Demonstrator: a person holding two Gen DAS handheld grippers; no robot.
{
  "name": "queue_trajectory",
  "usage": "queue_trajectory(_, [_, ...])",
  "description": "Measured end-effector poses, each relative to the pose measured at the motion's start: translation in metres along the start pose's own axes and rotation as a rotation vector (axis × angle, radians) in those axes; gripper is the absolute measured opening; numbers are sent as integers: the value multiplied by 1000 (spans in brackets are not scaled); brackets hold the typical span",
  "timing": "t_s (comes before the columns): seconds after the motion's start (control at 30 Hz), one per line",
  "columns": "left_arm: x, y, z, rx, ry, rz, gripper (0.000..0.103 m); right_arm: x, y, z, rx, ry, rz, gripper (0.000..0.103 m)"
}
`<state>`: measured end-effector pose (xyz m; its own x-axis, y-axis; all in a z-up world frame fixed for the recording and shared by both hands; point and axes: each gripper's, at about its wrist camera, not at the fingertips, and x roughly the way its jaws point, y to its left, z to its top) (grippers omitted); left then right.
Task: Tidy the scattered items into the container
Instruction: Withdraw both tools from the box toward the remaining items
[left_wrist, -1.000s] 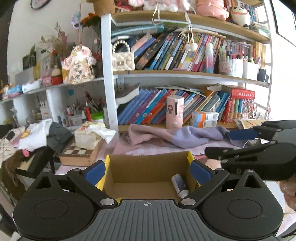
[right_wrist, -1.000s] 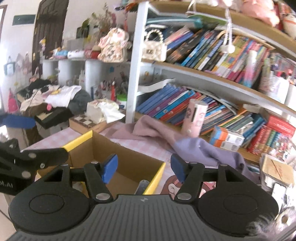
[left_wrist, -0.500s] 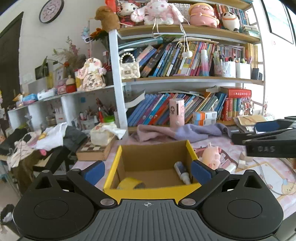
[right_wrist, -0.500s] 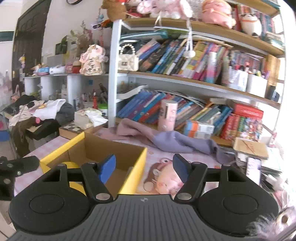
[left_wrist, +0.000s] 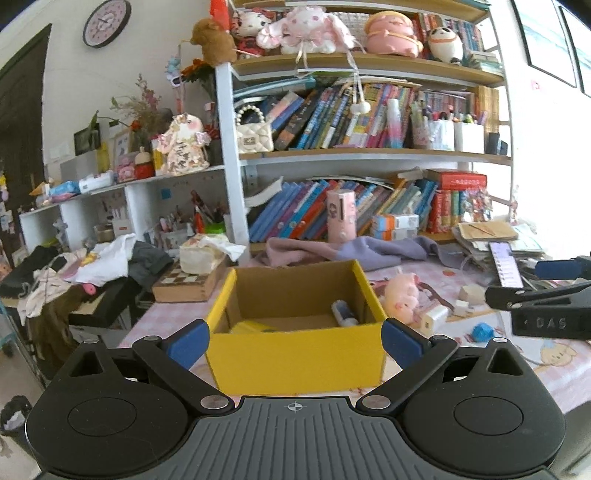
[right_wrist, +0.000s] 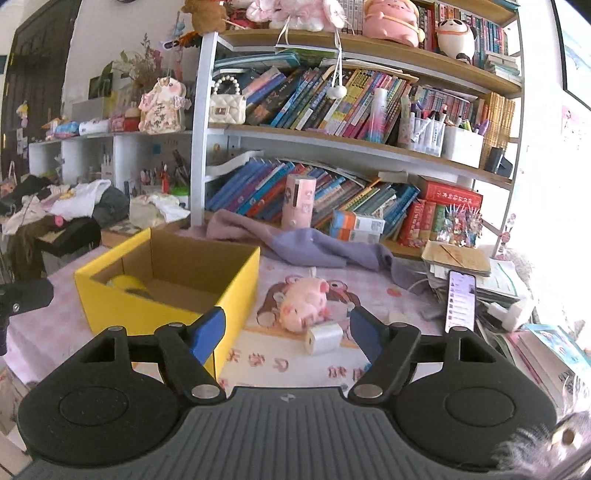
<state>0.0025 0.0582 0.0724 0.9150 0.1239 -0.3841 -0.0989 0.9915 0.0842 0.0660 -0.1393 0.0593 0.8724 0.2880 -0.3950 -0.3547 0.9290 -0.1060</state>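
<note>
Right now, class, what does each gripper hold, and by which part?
Nothing. The left gripper is open around the box, untouched; the right gripper, opening, is empty.

Bright daylight, blown-out glare at right, perhaps a window; fisheye-curved edges.

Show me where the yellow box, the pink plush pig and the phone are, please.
yellow box (right_wrist: 147, 306): right wrist view, on its near yellow wall.
pink plush pig (right_wrist: 301, 301): right wrist view, on its body.
phone (right_wrist: 460, 299): right wrist view, on its lit screen.
</note>
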Motion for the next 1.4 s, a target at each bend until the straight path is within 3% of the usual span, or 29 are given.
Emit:
queue_trajectory(0.3, [4, -24, -28, 31, 102, -84, 101, -11, 11, -41, -108, 43, -31, 77])
queue_trajectory(0.67, [8, -44, -50, 46, 191, -86, 101, -13, 5, -75, -92, 165, -7, 80])
queue_trajectory(1.0, [25, -71, -48, 52, 238, -152, 101, -6, -23, -80, -55, 225, -50, 81])
queue_trajectory(1.4, [59, -125, -48, 152, 308, -306, 101, 10, -79, -93, 54, 336, -106, 80])
